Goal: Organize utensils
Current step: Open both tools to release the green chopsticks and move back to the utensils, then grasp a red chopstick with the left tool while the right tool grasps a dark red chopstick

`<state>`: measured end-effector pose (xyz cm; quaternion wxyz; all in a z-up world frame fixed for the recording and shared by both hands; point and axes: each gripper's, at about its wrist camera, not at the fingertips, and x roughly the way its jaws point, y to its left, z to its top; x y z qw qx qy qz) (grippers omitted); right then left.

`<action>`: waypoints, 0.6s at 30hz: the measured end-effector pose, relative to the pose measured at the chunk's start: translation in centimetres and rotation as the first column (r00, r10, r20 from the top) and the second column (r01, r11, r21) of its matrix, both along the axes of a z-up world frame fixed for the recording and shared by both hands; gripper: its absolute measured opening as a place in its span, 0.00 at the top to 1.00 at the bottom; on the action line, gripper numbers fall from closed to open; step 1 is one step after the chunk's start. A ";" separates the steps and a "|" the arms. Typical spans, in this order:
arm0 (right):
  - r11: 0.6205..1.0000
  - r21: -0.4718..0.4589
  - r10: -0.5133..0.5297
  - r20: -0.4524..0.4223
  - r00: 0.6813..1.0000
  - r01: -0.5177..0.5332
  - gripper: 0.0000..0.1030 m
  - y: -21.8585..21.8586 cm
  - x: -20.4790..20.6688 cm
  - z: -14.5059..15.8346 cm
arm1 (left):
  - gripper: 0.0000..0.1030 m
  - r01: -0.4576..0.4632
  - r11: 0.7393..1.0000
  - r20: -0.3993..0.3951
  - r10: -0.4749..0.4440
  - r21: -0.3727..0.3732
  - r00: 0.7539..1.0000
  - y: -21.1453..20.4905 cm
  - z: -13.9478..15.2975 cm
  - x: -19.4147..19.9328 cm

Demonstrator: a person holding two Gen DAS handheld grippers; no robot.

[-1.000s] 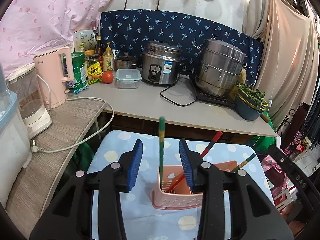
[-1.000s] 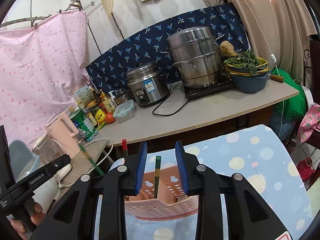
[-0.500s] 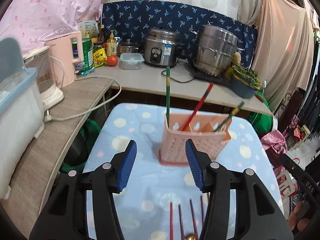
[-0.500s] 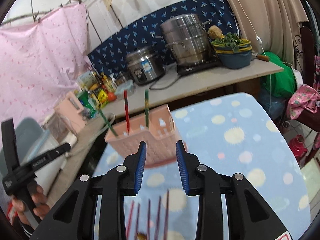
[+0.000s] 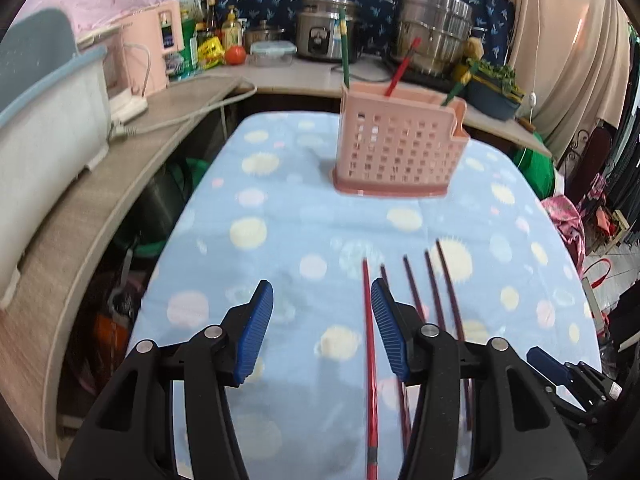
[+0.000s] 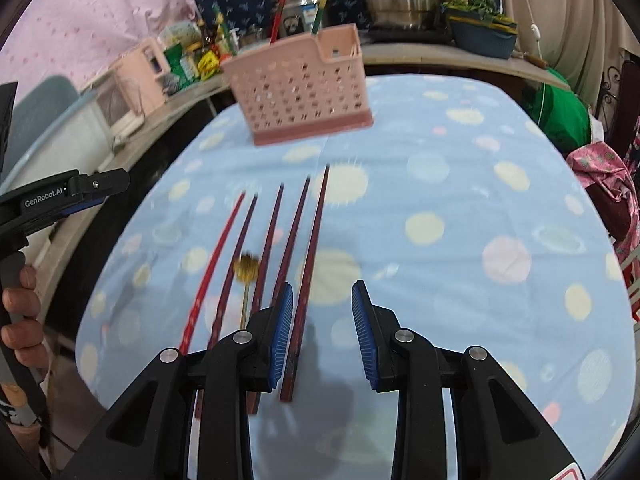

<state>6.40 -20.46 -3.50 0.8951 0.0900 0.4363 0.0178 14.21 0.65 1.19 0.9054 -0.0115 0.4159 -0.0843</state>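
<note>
A pink perforated utensil basket (image 5: 398, 152) stands on the far part of the blue dotted tablecloth (image 5: 280, 208) and holds a green chopstick (image 5: 344, 50), a red chopstick (image 5: 400, 66) and a green-tipped one (image 5: 452, 94). Several dark red chopsticks (image 6: 298, 236) and a bright red one (image 5: 370, 352) lie side by side on the cloth, with a small gold utensil (image 6: 246, 270) among them. My left gripper (image 5: 322, 304) is open and empty above the bright red chopstick. My right gripper (image 6: 322, 308) is open and empty over the rightmost chopstick (image 6: 310, 264). The basket also shows in the right wrist view (image 6: 298, 88).
A counter (image 5: 312, 76) behind holds a rice cooker (image 5: 324, 36), steel steamer pot (image 5: 436, 32), pink kettle (image 5: 146, 56), bottles and a bowl of greens (image 5: 492, 88). A wooden shelf (image 5: 80, 216) with a white appliance runs along the left. The left gripper's body (image 6: 60, 200) shows in the right view.
Both grippers have pulled back from the basket and lowered towards the near cloth. The chopsticks lying on the cloth have come into full view. Both stay open.
</note>
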 end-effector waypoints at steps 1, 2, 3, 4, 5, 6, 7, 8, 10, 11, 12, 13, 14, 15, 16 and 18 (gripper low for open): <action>1.000 0.000 0.004 -0.010 1.000 -0.004 0.70 0.3 -0.2 -0.4 | 0.53 0.000 1.000 -0.012 0.000 0.006 1.000 0.0 -0.6 -0.4; 1.000 0.004 0.009 -0.022 1.000 -0.009 0.70 0.6 -0.4 -0.9 | 0.53 0.001 1.000 -0.026 0.000 0.017 1.000 0.1 -1.2 -0.9; 1.000 0.003 0.014 -0.028 1.000 -0.013 0.70 0.8 -0.6 -1.2 | 0.53 0.003 1.000 -0.034 -0.002 0.022 0.999 0.0 -1.6 -1.2; 1.000 -0.004 0.017 -0.032 0.999 -0.017 0.70 1.1 -0.8 -1.5 | 0.53 0.005 1.000 -0.045 -0.004 0.027 0.999 -0.1 -2.0 -1.5; 1.000 -0.014 0.020 -0.033 0.999 -0.021 0.70 1.3 -1.0 -1.7 | 0.53 0.009 0.999 -0.059 -0.007 0.031 0.998 -0.1 -2.5 -1.8; 0.999 -0.022 0.024 -0.035 0.999 -0.025 0.70 1.6 -1.0 -1.9 | 0.53 0.010 0.999 -0.070 -0.008 0.031 0.998 0.0 -2.9 -2.1; 0.999 -0.022 0.028 -0.038 0.999 -0.029 0.70 1.7 -1.2 -2.1 | 0.53 0.010 1.000 -0.082 -0.008 0.029 0.997 0.0 -3.3 -2.4; 0.999 -0.019 0.030 -0.042 0.999 -0.031 0.70 1.8 -1.3 -2.3 | 0.53 0.011 1.000 -0.092 -0.009 0.029 0.996 0.1 -3.7 -2.7; 0.999 -0.019 0.035 -0.052 0.998 -0.036 0.70 2.1 -1.4 -2.7 | 0.53 0.014 0.999 -0.105 -0.011 0.030 0.994 0.0 -4.3 -3.3; 0.999 -0.020 0.038 -0.057 0.998 -0.039 0.70 2.3 -1.5 -2.9 | 0.53 0.016 0.999 -0.111 -0.012 0.033 0.994 0.1 -4.6 -3.6; 0.999 -0.021 0.041 -0.062 0.997 -0.042 0.70 2.4 -1.5 -3.1 | 0.53 0.018 0.999 -0.117 -0.014 0.034 0.993 0.0 -4.8 -3.8; 0.999 -0.022 0.044 -0.067 0.997 -0.046 0.70 2.6 -1.6 -3.3 | 0.53 0.021 0.999 -0.122 -0.017 0.035 0.992 0.0 -5.0 -4.1; 0.998 -0.024 0.048 -0.071 0.996 -0.050 0.70 2.7 -1.6 -3.4 | 0.53 0.024 0.999 -0.127 -0.019 0.037 0.992 0.0 -5.1 -4.2; 0.998 -0.029 0.050 -0.075 0.996 -0.052 0.70 2.8 -1.6 -3.6 | 0.53 0.027 0.999 -0.132 -0.022 0.038 0.991 -0.1 -5.3 -4.4; 0.998 -0.033 0.051 -0.078 0.996 -0.053 0.71 2.9 -1.6 -3.7 | 0.53 0.029 0.999 -0.135 -0.023 0.040 0.991 -0.1 -5.4 -4.6; 0.998 -0.036 0.050 -0.082 0.995 -0.053 0.73 3.0 -1.8 -3.9 | 0.53 0.035 0.999 -0.144 -0.029 0.040 0.989 -0.1 -5.7 -5.0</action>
